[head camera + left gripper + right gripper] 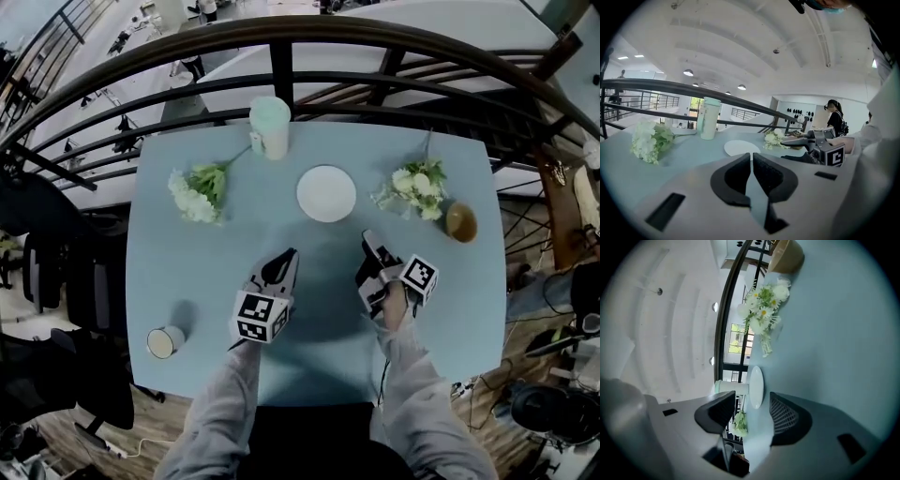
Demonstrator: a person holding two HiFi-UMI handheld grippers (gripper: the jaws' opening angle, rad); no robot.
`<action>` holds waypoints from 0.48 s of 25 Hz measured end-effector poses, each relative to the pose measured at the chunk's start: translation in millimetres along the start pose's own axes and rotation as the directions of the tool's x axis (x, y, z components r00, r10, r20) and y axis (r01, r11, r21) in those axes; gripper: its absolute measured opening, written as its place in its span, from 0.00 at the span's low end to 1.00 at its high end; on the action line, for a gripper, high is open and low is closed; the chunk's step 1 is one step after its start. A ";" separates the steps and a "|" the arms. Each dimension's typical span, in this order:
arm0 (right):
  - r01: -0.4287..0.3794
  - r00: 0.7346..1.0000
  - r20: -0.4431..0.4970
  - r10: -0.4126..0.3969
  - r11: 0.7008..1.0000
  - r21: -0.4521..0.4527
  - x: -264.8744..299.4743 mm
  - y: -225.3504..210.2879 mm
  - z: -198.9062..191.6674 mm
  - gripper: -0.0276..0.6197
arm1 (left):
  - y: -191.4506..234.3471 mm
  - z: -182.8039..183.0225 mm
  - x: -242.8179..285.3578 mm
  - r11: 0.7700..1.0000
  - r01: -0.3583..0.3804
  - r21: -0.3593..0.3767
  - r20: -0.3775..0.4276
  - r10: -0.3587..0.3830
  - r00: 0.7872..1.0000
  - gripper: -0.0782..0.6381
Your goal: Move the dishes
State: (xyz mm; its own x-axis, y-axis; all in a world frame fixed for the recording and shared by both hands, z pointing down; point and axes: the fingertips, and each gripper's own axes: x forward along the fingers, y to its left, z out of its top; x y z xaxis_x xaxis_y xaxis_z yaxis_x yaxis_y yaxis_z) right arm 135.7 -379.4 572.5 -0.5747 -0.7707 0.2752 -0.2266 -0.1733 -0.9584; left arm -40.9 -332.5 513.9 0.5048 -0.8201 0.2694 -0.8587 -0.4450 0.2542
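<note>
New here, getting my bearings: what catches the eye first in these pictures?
A white plate sits in the middle of the pale blue table, with both grippers held just short of it: the left gripper shut, the right gripper open and rolled sideways. A left flower bunch and a right flower bunch flank the plate; a tall cup stands at the far edge.

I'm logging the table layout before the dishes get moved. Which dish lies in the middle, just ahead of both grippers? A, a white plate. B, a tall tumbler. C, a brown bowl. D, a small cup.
A: the white plate lies in the middle of the table, ahead of the left gripper and the right gripper. The brown bowl sits by the right edge and the small cup at the near left corner.
</note>
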 end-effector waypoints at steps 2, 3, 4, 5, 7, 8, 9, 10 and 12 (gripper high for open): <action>0.013 1.000 -0.017 -0.013 1.000 0.003 14.0 -3.3 5.3 0.40 | 8.4 2.4 13.7 1.000 -0.006 -0.008 0.004 0.006 1.000 0.15; 0.022 0.999 -0.027 -0.022 1.000 0.002 20.2 -4.7 7.2 0.41 | 12.4 2.9 19.9 1.000 -0.010 -0.012 0.006 0.010 1.000 0.15; 0.030 0.999 -0.038 -0.030 1.000 0.000 26.1 -5.8 8.6 0.43 | 16.4 3.1 25.5 1.000 -0.016 -0.016 0.007 0.016 1.000 0.15; 0.038 0.998 -0.050 -0.038 0.999 -0.003 31.9 -6.8 9.3 0.46 | 20.2 3.1 30.1 1.000 -0.022 -0.019 0.009 0.023 1.000 0.15; 0.049 0.996 -0.071 -0.049 0.999 -0.006 42.3 -8.2 9.8 0.46 | 26.3 2.3 36.4 0.999 -0.034 -0.024 0.011 0.034 0.999 0.15; 0.053 0.996 -0.078 -0.053 0.999 -0.005 46.7 -8.2 10.2 0.46 | 28.0 1.8 38.5 0.999 -0.039 -0.025 0.012 0.039 0.999 0.15; 0.057 0.995 -0.083 -0.057 0.998 -0.003 50.6 -7.7 11.0 0.46 | 28.9 1.4 40.2 0.999 -0.041 -0.025 0.014 0.041 0.999 0.15; 0.061 0.994 -0.086 -0.061 0.998 -0.004 54.4 -6.6 11.9 0.46 | 29.5 1.0 41.8 0.999 -0.040 -0.022 0.016 0.041 0.999 0.15; 0.069 0.993 -0.092 -0.069 0.998 -0.008 62.2 -4.4 13.0 0.46 | 31.8 -0.6 44.7 0.999 -0.038 -0.016 0.018 0.038 0.999 0.15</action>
State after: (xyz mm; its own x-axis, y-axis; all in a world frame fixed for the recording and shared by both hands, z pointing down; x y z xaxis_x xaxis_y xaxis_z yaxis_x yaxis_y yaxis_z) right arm 111.2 -434.5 592.8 -0.6275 -0.6972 0.3466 -0.2718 -0.2210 -0.9366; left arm -45.6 -383.1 534.6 0.4703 -0.8426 0.2624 -0.8755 -0.4080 0.2588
